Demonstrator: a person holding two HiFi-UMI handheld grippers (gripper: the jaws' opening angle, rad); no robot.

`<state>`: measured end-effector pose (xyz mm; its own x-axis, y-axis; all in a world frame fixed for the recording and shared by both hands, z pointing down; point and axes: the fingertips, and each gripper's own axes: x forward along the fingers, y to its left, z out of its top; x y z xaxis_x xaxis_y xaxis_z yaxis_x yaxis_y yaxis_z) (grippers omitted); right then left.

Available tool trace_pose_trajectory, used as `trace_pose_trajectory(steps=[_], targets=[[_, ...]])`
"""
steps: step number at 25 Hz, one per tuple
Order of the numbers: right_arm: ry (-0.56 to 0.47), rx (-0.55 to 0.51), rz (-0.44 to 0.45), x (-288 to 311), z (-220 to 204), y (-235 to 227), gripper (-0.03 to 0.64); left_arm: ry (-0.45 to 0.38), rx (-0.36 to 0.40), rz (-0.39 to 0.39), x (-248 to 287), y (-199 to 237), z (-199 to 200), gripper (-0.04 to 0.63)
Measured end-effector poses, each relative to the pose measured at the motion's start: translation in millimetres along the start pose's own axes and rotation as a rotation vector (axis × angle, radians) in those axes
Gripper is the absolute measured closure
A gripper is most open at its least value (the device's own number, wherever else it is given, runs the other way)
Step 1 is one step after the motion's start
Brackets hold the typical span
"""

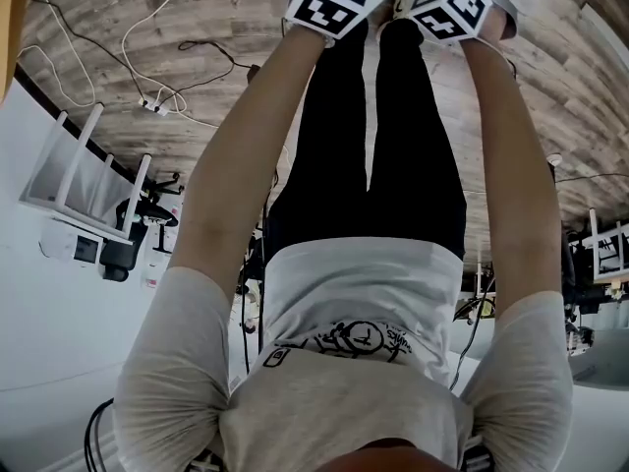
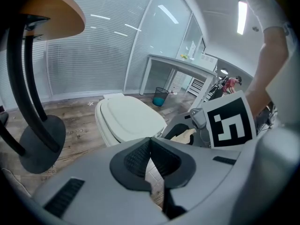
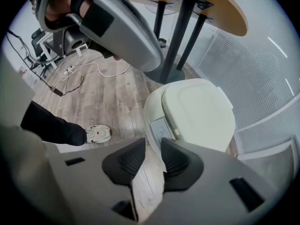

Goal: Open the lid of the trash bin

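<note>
The trash bin (image 3: 197, 111) stands on the wooden floor (image 3: 112, 93) with its cream lid (image 2: 131, 116) down flat on the body; in the right gripper view it fills the 1 o'clock sector, and its near edge lies just beyond the jaw tips; in the left gripper view it sits at 12 o'clock, directly past the jaw tips. Right hand-held gripper (image 3: 152, 143): released, jaws apart, with only floor showing in the gap and no contact with the bin. Left hand-held gripper (image 2: 150, 139): clenched on nothing, jaw tips meeting, clear of the lid. A round wooden top on a black pedestal (image 2: 47, 11) stands at 10 o'clock of the bin in the left gripper view; a teal basket (image 2: 161, 96) stands well behind the bin at 1 o'clock, under a white desk (image 2: 183, 64). A white shoe (image 3: 98, 133) rests on the floor at 9 o'clock of the right jaws; the head view shows both arms extended downward.
</note>
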<state>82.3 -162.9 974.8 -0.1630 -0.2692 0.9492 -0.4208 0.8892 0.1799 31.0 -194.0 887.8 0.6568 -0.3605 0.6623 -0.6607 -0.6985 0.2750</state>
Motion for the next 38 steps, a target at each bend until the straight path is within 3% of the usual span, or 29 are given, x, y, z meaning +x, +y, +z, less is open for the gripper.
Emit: trace_pose_trajectory(steps=[3,8,14,27,38], targets=[[0.017,-0.026,0.011,0.2,1.5,2.1,0.529,0.006,0.006,-0.005,-6.3,-0.4,-1.1,0.58],[-0.006,-0.019,0.019,-12.6,9.2,-1.7,0.486,0.01,0.008,0.007,-21.0,-1.8,2.0,0.578],[-0.098,0.093,-0.013,-60.1,23.4,-17.8,0.502,-0.039,0.013,0.023,-50.1,-9.1,36.3,0.58],[-0.35,0.401,-0.078,-207.5,53.3,-77.7,0.548,-0.221,0.038,0.046,-136.9,-40.6,146.1,0.58],[-0.563,0.516,-0.138,-360.5,97.0,-111.8,0.588,-0.37,0.043,0.035,-231.5,-87.1,240.8,0.579]])
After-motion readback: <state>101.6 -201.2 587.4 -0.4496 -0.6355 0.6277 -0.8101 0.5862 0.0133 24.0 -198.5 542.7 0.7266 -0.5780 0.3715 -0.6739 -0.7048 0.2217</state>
